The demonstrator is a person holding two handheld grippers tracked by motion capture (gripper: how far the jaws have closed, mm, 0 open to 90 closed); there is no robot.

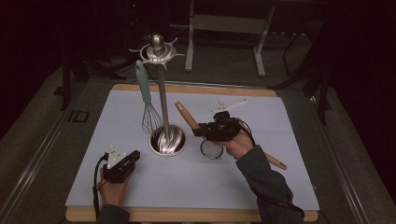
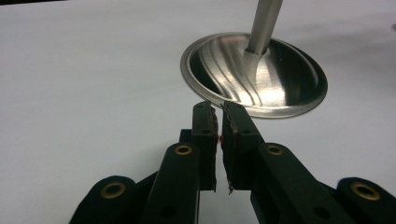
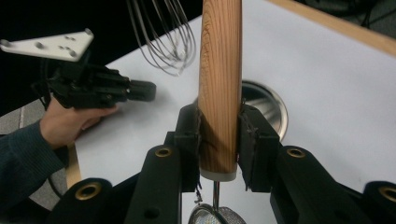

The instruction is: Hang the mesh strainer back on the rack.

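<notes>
Jaws of the right gripper (image 3: 218, 140) clamp the wooden handle (image 3: 219, 84) of a small strainer (image 1: 212, 150), pads pressed on both sides near the handle's lower end. Mesh bowl hangs just below the grip on a thin wire neck, above the desk, likely so it can be carried to the stand. Left gripper (image 2: 218, 126) rests low on the desk beside the stand's base, jaws nearly together with only a slit between them, nothing in them; probably parked to steady the stand if needed.

Largest to smallest:
- Desk (image 1: 196, 182): pale matte sheet on a wood-edged board, smooth.
- Utensil stand (image 1: 163, 100): brushed metal, domed round base, slim pole, hook ring with knob on top.
- Whisk (image 1: 148, 105): teal handle, hung from a hook, wire loops near the pole.
- Strainer: round-grained light wood handle, fine metal mesh.
- Second wooden handle (image 1: 276, 161) lies behind the right forearm.
</notes>
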